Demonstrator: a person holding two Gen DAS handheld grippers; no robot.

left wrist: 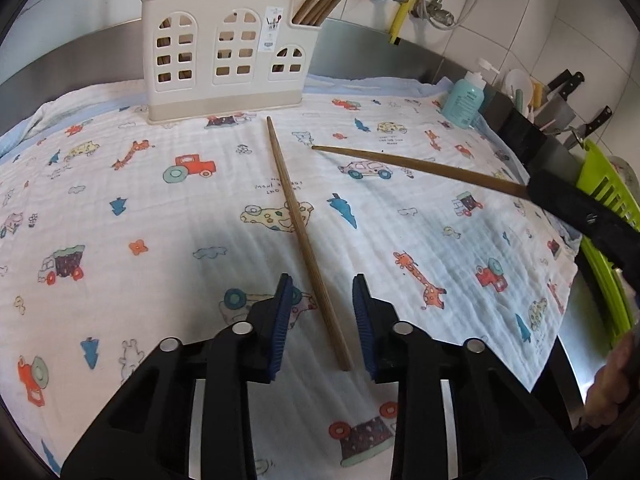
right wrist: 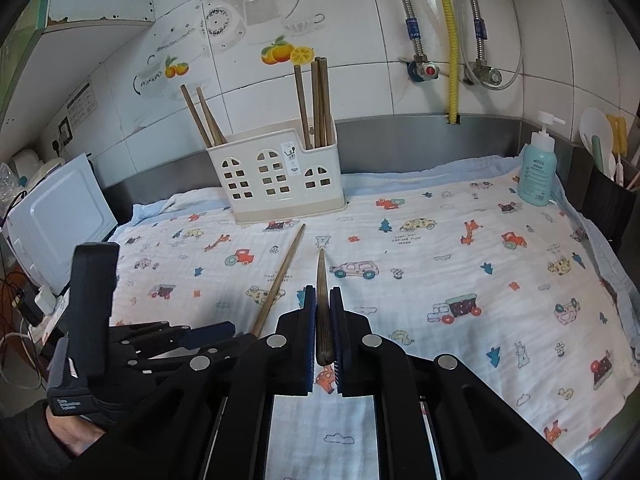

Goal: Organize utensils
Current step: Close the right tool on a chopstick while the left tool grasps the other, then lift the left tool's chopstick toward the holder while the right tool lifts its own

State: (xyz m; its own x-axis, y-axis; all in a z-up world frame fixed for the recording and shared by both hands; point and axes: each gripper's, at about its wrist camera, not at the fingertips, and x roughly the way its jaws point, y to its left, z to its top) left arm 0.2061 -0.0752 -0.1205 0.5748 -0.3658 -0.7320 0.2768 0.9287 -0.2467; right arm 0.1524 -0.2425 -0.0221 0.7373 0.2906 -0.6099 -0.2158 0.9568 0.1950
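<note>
Centre your left gripper (left wrist: 320, 320) over the thick near end of the chopstick on the cloth (left wrist: 304, 236) and close squarely — it will roll if pinched off-axis. Its jaws stand partly open, straddling the stick, pads not yet touching. Your right gripper (right wrist: 323, 308) is clamped on a second chopstick (right wrist: 321, 280), tip aimed at the cream holder (right wrist: 280, 176) at the far edge — lift it clear before tilting upright.

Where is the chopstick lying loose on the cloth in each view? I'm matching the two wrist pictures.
Left wrist: loose chopstick runs from centre down between the left gripper's open jaws, untouched.
Right wrist: it lies left of centre, slanting toward the left gripper.
Shared landmark: the cream utensil holder behind it.
</note>
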